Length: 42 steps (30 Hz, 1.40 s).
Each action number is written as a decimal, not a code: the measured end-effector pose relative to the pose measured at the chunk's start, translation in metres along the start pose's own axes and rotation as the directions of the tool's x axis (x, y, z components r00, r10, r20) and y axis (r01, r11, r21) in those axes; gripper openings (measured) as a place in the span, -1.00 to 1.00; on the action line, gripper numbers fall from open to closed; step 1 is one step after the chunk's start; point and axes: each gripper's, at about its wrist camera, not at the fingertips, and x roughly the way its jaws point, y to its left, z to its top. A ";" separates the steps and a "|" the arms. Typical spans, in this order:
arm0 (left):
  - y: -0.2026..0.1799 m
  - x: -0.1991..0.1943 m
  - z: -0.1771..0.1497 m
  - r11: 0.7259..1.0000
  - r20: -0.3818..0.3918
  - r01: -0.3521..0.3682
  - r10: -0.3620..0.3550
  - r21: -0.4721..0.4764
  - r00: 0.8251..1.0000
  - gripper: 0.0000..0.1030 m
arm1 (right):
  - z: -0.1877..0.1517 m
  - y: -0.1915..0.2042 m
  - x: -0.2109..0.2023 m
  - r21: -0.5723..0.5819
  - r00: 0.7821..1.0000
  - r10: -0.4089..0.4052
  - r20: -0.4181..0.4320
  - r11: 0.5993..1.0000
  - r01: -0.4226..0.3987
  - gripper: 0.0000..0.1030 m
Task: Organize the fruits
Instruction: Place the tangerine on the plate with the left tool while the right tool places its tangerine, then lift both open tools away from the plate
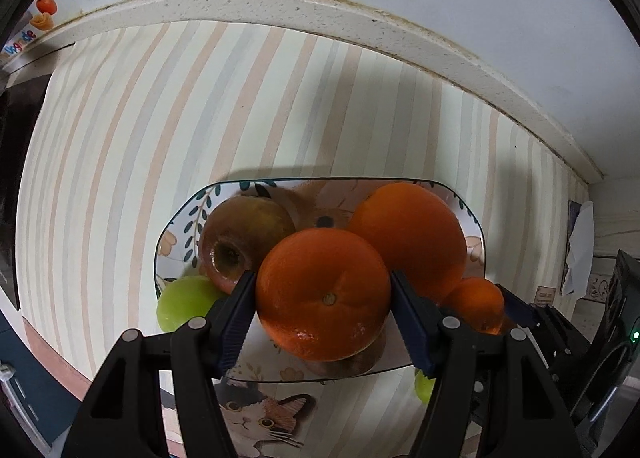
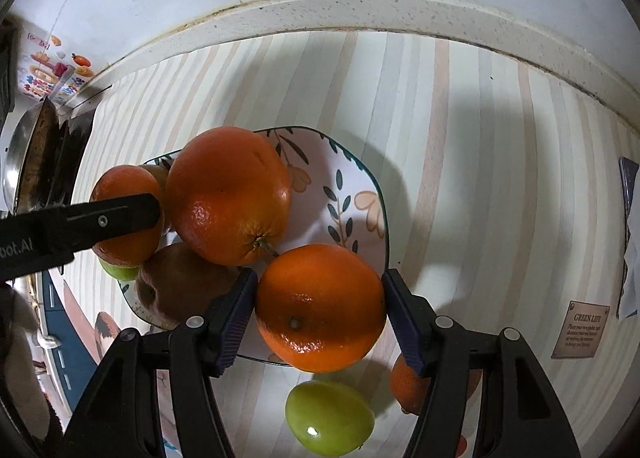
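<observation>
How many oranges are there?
4: left orange in left tool, right orange in right tool, big orange on plate, small orange on tablecloth; others may be hidden.

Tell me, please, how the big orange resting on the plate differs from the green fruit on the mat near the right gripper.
The big orange is deep orange; the green fruit is pale green. The orange is clearly larger. The orange sits on the floral plate; the green fruit lies off it on the striped mat. Neither is gripped.

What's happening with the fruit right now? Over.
Left gripper shut on round orange. Right gripper shut on second orange. Both over floral ceramic plate. Green fruit off plate.
</observation>
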 end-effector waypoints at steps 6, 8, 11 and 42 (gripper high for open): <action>0.005 -0.004 0.000 0.999 0.012 0.032 -0.032 -0.024 0.999 0.25 | 0.003 -0.005 -0.002 0.020 1.000 0.014 -0.010 1.000 -0.014 0.65; 0.007 -0.010 -0.002 0.999 0.031 0.041 -0.040 -0.033 0.999 0.38 | 0.003 -0.005 -0.005 0.023 1.000 0.013 -0.010 1.000 -0.013 0.77; 0.012 -0.018 -0.004 0.998 0.057 0.042 -0.039 -0.043 0.998 0.57 | 0.002 -0.004 -0.013 0.022 1.000 0.007 -0.001 1.000 -0.007 0.80; 0.034 -0.129 -0.188 0.991 0.336 -0.073 0.106 -0.110 0.936 0.66 | -0.120 0.062 -0.152 -0.176 0.979 -0.036 0.203 0.982 0.072 0.82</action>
